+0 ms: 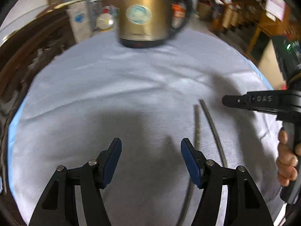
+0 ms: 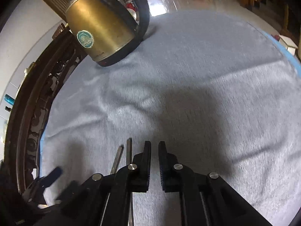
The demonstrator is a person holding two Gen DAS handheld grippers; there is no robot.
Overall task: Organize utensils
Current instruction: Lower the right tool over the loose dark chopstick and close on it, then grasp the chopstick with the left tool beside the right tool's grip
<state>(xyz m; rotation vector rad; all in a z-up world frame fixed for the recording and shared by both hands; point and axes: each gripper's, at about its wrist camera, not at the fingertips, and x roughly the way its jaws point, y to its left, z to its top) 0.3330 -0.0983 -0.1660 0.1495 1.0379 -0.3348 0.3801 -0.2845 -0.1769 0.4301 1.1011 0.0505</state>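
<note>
soft grey cloth (image 2: 207, 98); brass kettle (image 2: 99, 30); slim metal utensils (image 1: 214, 130).

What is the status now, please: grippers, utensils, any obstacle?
Left gripper open, empty. Right gripper shut, empty. Two metal utensils lying on cloth. Kettle far off, not blocking.

**Utensils: two metal pieces on the cloth**

Two thin grey metal utensils (image 1: 213, 126) lie flat, side by side, near each other but apart, in the lower right of the left wrist view. Only slim handles show; their working ends are hidden. In the right wrist view their tips (image 2: 123, 155) sit at lower centre-left, running toward the bottom edge.
</note>
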